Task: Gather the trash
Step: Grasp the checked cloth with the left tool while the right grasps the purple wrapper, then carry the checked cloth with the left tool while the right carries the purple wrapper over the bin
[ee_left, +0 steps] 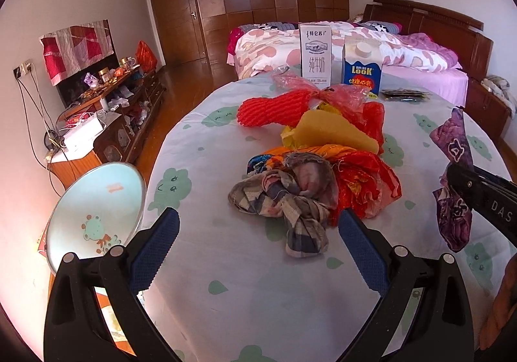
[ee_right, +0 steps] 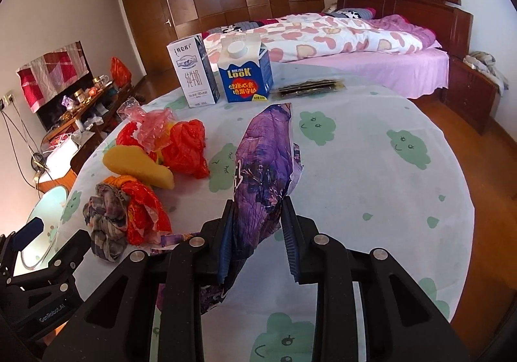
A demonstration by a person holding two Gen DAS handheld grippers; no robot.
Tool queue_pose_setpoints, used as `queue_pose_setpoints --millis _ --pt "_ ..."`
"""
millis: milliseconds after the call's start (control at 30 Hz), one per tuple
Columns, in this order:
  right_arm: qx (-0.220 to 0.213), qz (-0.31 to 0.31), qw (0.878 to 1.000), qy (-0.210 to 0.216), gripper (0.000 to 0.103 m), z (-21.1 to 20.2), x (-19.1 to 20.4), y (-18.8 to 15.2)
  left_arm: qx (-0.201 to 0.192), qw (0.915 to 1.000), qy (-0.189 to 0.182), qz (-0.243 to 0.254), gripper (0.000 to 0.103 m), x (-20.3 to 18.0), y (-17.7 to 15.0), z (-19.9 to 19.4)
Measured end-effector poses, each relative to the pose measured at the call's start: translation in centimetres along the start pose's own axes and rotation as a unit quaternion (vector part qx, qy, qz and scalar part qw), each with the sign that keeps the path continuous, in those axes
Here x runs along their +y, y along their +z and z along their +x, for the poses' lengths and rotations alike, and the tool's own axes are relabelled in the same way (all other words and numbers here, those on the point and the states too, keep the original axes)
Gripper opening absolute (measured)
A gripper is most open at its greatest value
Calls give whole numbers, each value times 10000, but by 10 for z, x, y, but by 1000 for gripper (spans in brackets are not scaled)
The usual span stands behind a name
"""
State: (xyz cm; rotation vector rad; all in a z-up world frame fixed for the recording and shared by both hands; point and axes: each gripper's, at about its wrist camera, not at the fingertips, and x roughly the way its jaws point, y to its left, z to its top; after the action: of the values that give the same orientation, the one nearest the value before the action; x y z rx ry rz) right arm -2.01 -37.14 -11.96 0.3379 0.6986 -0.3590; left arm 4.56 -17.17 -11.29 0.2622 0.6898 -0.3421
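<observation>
**Purple wrapper gripped over a cluttered table**

Off the table's left edge stands a round glass plate (ee_left: 97, 216) with a frog print, tilted on its rim. The left gripper (ee_left: 258, 249) hangs over the near edge of the table (ee_left: 210, 265), which wears a pale cloth with green cloud faces. Its blue-padded jaws stand wide apart with nothing between them, pointing at a knotted checked rag (ee_left: 284, 200) just ahead.

The rag touches a crumpled red and orange bag (ee_left: 362, 181) on its right. Behind these, towards the middle of the table, lie a yellow sponge wedge (ee_left: 332, 132), a red mesh sleeve (ee_left: 274, 110) and a thin pink plastic bag (ee_left: 339, 97), all bunched together.

At the far edge stand two cartons side by side: a tall white milk box (ee_right: 194, 74) on the left and a blue carton (ee_right: 245, 74) with a white cap. Just right of them lies a flat dark packet (ee_right: 310, 86).

Nearer the table's right side, the right gripper (ee_right: 258, 226) has its jaws drawn in tight on a purple wrapper (ee_right: 261, 161). The wrapper juts forward from between the pads, and its loose end hangs below them.
</observation>
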Motion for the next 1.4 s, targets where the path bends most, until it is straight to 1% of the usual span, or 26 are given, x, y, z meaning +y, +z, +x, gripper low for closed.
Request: queue_pose_setpoints --millis 67,167,467,633,700,800,867,900,933,967,1100,1167,1300,1400 --pt "17 43 10000 -3 29 2 -2 0 3 10000 38 -78 96 3 -1 3" --pt "-6 6 10000 -29 29 1 -1 -1 -5 9997 -48 -221 96 8 1 3" --pt "-80 -18 9999 -69 29 -2 2 -1 -117 9993 -261 -245 96 -2 4 -1" --pt "-147 -42 9998 -85 29 -6 5 1 50 9988 -339 -339 96 -2 2 11" --pt "-143 -60 9998 -89 29 -6 6 0 93 9984 -402 -393 93 -2 3 16" --pt "-101 -55 9999 -86 29 -4 5 -1 203 9971 -566 -470 81 -1 4 25" --pt "-90 -44 9999 -82 29 -4 4 0 364 9949 -720 -610 71 3 2 33" --pt "-78 -29 9999 -73 29 -3 3 -1 432 9935 -800 -688 67 5 0 37" --pt "-71 -17 9999 -69 29 -3 3 0 471 9924 -881 -723 59 7 -2 40" --pt "-61 -4 10000 -64 29 -2 2 0 497 9915 -956 -729 51 7 -3 43" --pt "-9 23 10000 -70 29 2 0 0 468 9903 -1125 -664 39 3 -4 46" --pt "17 41 10000 -69 29 4 -1 -1 462 9895 -1229 -611 26 0 -4 45" --pt "-2 41 10000 -82 29 4 0 0 388 9912 -1187 -435 20 -5 -4 40" --pt "-81 58 9999 -94 29 0 0 3 363 9900 -1274 -486 15 0 -3 33"
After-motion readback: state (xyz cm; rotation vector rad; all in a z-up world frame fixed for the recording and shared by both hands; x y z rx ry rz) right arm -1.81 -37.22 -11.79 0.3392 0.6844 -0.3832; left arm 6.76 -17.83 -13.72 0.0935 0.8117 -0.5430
